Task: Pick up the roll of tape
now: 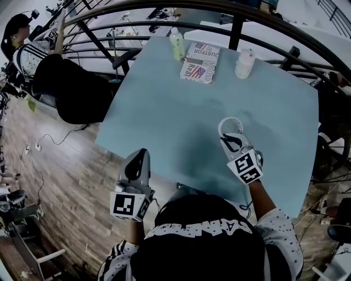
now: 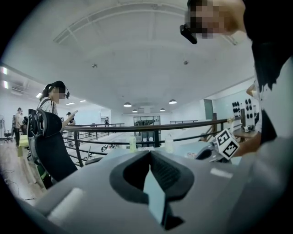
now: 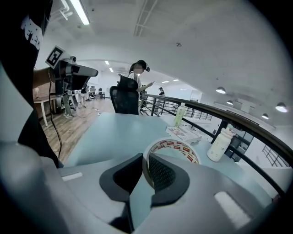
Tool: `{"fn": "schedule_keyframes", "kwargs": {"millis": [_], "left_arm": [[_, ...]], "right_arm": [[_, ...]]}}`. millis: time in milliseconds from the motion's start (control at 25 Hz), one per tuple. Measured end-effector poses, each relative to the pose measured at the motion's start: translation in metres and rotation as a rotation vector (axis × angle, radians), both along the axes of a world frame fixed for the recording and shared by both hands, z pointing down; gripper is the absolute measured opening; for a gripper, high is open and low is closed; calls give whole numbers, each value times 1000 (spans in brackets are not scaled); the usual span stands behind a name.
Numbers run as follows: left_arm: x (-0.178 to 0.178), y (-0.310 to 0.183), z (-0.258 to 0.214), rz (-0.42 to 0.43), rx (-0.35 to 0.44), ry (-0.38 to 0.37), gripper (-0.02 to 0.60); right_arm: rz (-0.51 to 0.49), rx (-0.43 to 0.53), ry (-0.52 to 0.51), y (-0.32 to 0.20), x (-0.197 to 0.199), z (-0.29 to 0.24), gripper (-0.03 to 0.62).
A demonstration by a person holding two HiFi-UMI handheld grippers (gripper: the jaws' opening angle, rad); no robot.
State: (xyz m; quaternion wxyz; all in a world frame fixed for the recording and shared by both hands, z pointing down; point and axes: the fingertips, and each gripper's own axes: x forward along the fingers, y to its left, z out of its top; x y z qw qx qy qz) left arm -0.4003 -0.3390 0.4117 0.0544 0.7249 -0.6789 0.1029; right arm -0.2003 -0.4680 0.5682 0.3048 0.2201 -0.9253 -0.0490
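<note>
The roll of tape (image 1: 230, 119), a white ring with red print, is off the pale blue table (image 1: 164, 110), with my right gripper (image 1: 233, 140) shut on its near wall. In the right gripper view the tape roll (image 3: 176, 147) stands on edge between the dark pads, one pad inside the ring and one outside, at my right gripper (image 3: 145, 161). My left gripper (image 1: 143, 154) hovers over the table's near left edge, well apart from the tape. Its jaws meet at the tips with nothing between them in the left gripper view (image 2: 149, 154).
At the table's far side stand a green bottle (image 1: 176, 45), a printed box (image 1: 199, 61) and a white bottle (image 1: 244, 63). A dark curved railing (image 1: 164, 8) runs behind the table. A person (image 1: 60, 82) with a chair stands off the table's left.
</note>
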Motion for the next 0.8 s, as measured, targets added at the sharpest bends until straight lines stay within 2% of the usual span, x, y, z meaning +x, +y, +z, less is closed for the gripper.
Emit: {"fn": "schedule_keyframes", "kwargs": {"millis": [200, 640, 800], "left_arm": [[2, -7, -4, 41, 35, -8, 0], [26, -22, -8, 155, 29, 17, 0], [34, -30, -7, 199, 58, 14, 0]], "right_arm": [[60, -20, -79, 5, 9, -25, 51], [160, -24, -233, 21, 36, -77, 51], [200, -1, -268, 26, 50, -95, 51]]}}
